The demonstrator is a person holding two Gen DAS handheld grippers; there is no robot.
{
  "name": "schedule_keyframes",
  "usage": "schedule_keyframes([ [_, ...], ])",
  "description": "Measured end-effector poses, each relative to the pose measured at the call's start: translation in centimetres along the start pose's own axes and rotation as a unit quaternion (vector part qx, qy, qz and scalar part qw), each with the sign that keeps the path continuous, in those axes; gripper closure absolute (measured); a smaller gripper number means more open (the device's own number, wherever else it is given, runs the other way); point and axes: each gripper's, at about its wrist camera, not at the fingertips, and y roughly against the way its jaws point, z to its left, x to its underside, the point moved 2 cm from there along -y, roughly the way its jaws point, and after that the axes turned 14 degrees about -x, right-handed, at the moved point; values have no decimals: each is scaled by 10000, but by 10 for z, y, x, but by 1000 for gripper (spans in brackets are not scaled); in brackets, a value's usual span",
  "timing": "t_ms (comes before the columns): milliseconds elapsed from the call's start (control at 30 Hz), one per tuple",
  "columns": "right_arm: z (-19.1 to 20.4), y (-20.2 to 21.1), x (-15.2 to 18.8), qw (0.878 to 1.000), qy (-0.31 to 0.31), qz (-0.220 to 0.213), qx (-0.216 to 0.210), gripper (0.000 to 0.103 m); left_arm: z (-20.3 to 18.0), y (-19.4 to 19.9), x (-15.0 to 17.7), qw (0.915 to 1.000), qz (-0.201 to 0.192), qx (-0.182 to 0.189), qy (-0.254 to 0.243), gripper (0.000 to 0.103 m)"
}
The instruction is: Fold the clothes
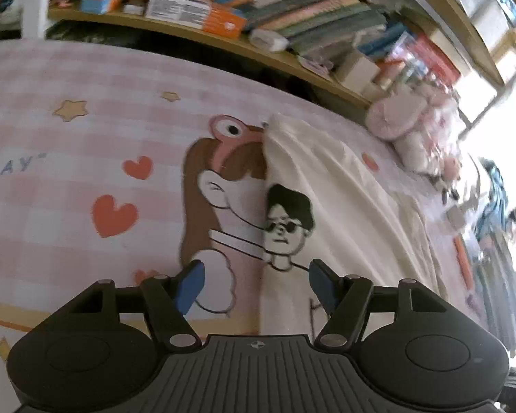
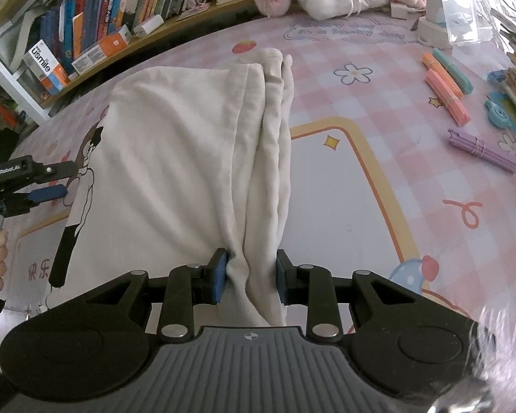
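A cream T-shirt (image 2: 175,158) printed with a sunglasses-wearing cartoon figure lay partly folded on the pink checked surface (image 2: 378,186), below the bookshelf (image 2: 96,24). The right claw (image 2: 249,277) pinched the shirt's bunched folded edge. The left claw (image 1: 254,284), jaws spread with nothing gripped, hovered over the shirt's printed side.

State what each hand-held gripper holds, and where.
Right hand-held gripper pinches the cream printed T-shirt's bunched near edge. Left hand-held gripper is open, holding nothing.
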Motion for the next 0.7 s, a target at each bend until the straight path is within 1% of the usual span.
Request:
schedule_keyframes([
  [67, 0, 1, 1, 10000, 6, -17, -22, 77, -7, 0, 4, 9998, -14, 30, -179, 38],
  [100, -1, 1, 1, 10000, 10, -25, -32, 77, -10, 1, 6, 9997, -20, 37, -261, 46],
  [133, -1, 1, 1, 10000, 14, -33, -42, 77, -12, 0, 7, 9995, -21, 4, -305, 72],
  [167, -1, 1, 1, 10000, 19, -40, -51, 77, -14, -1, 8, 9996, 3, -71, -277, 89],
  [200, -1, 1, 1, 10000, 25, -43, -59, 77, -14, -2, 8, 9997, 67, -101, -200, 96],
  [233, -1, 1, 1, 10000, 32, -45, -66, 77, -14, -2, 9, 9998, 103, -132, -129, 100],
  [267, -1, 1, 1, 10000, 43, -42, -71, 77, -16, 3, 10, 9998, 22, -167, -111, 101],
  [333, -1, 0, 1, 9999, 72, -35, -82, 76, -24, 19, 14, 9987, -310, -240, -320, 101],
  [367, -1, 0, 1, 9999, 91, -30, -87, 76, -29, 30, 16, 9972, -515, -254, -480, 101],
  [433, 0, -1, 0, 9998, 144, -18, -95, 75, -39, 54, 21, 9911, -954, -284, -879, 101],
  [467, 1, -2, 0, 9998, 172, -12, -101, 74, -38, 55, 23, 9907, -950, -324, -919, 101],
  [500, 2, -3, -1, 9997, 203, -3, -107, 72, -29, 47, 24, 9940, -692, -379, -761, 101],
  [567, 5, -7, -3, 9995, 285, 25, -102, 71, -11, 30, 26, 9979, -177, -471, -405, 100],
  [600, 7, -9, -4, 9994, 329, 40, -110, 71, 0, 22, 27, 9990, 39, -436, -97, 100],
  [633, 10, -11, -5, 9992, 372, 56, -135, 71, 9, 19, 28, 9991, 105, -378, 128, 100],
  [700, 14, -16, -7, 9987, 460, 104, -181, 71, 14, 20, 27, 9990, 46, -389, 214, 100],
])
